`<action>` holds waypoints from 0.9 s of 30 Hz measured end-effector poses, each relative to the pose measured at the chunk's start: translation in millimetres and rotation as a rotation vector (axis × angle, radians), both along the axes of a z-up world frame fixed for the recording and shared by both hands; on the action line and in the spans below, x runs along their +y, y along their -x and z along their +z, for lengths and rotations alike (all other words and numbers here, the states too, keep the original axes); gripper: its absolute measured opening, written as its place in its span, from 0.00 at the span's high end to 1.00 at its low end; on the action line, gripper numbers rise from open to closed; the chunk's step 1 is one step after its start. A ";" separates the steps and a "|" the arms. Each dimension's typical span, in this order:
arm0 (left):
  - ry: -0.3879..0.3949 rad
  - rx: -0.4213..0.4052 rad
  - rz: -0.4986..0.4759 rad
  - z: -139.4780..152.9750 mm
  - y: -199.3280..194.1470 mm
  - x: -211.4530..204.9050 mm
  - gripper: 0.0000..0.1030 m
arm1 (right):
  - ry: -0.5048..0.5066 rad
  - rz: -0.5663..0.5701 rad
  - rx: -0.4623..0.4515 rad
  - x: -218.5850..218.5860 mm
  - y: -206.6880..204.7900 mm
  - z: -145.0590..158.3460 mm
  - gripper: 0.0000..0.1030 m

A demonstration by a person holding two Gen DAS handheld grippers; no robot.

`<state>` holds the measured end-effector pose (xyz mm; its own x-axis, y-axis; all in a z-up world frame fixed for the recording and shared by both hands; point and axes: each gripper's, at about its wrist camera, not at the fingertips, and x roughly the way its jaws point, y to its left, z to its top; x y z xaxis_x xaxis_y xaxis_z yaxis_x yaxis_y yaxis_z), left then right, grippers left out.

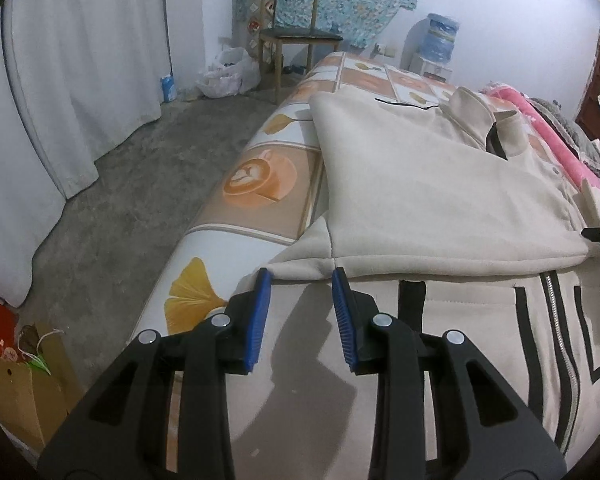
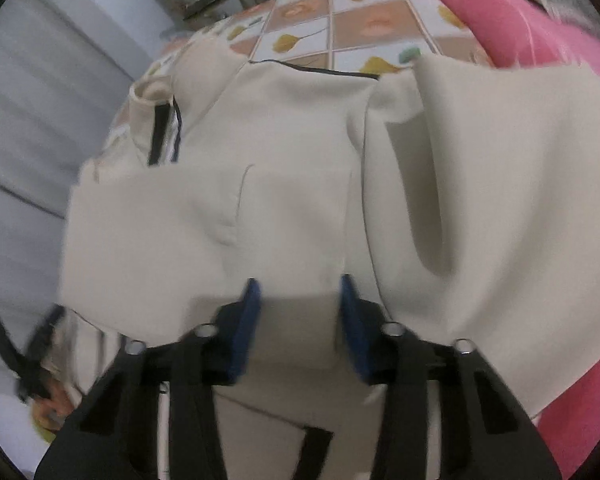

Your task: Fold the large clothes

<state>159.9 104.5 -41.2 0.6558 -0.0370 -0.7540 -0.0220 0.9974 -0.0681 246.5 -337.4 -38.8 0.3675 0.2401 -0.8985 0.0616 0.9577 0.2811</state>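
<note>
A cream zip-up jacket (image 1: 432, 184) with black trim lies on the bed, its upper part folded down over the lower part, where the zipper (image 1: 560, 340) shows. My left gripper (image 1: 301, 280) hovers at the fold's near-left corner, jaws apart, with nothing pinched between the blue pads (image 1: 260, 312). In the right wrist view, which is blurred, the jacket (image 2: 284, 208) fills the frame with a sleeve (image 2: 500, 200) lying over its right side. My right gripper (image 2: 299, 292) is low over the fabric, its pads apart, and cloth shows in the gap.
The bed sheet (image 1: 260, 176) has coffee-cup and leaf prints; its left edge drops to a grey floor (image 1: 148, 184). A pink blanket (image 2: 520, 20) lies on the jacket's far side. A chair (image 1: 296, 40), a plastic bag (image 1: 228, 72), a curtain (image 1: 80, 60) and a paper bag (image 1: 24, 392) stand around.
</note>
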 end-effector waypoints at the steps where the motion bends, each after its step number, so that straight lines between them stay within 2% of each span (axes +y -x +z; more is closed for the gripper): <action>1: -0.002 -0.002 -0.001 -0.6 0.1 -0.4 0.70 | 0.032 0.009 -0.005 2.9 -1.4 0.7 0.94; 4: -0.009 -0.009 -0.001 -1.7 1.1 -0.6 0.70 | 0.023 0.029 -0.060 8.1 0.9 20.5 0.95; 8: -0.018 -0.009 -0.002 -0.7 1.3 -2.3 0.70 | -0.007 0.057 -0.263 16.5 23.5 83.6 0.95; 11: -0.004 -0.009 0.002 -0.6 1.4 -1.8 0.70 | -0.025 0.037 -0.312 10.2 36.2 97.5 0.95; 12: 0.007 -0.009 0.005 -0.3 1.6 -1.3 0.70 | -0.021 0.019 -0.297 5.1 38.3 91.0 0.95; 16: 0.040 -0.005 0.008 0.6 3.3 0.6 0.70 | -0.037 -0.049 -0.160 -18.1 37.1 34.4 0.95; 18: 0.037 -0.001 0.003 0.9 3.7 -1.0 0.70 | -0.037 -0.067 -0.133 -23.5 36.2 14.1 0.95; 21: 0.033 0.003 -0.010 1.3 4.0 -2.1 0.70 | 0.010 -0.059 -0.167 -20.2 36.6 11.5 0.95; 23: 0.035 0.001 -0.017 0.8 5.1 -2.2 0.70 | 0.077 -0.036 -0.164 -11.8 29.1 8.9 0.92; 25: 0.039 -0.003 -0.020 0.7 6.5 -2.4 0.67 | 0.176 -0.043 -0.133 -7.6 27.7 7.2 0.83; 27: 0.044 -0.004 -0.022 0.7 7.6 -1.5 0.65 | 0.213 -0.062 -0.124 -9.1 30.5 12.6 0.73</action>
<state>152.3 103.0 -40.5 0.6578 -0.0841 -0.7485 0.0003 0.9938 -0.1115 216.1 -346.5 -26.2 0.4859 0.0233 -0.8737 0.0997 0.9916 0.0819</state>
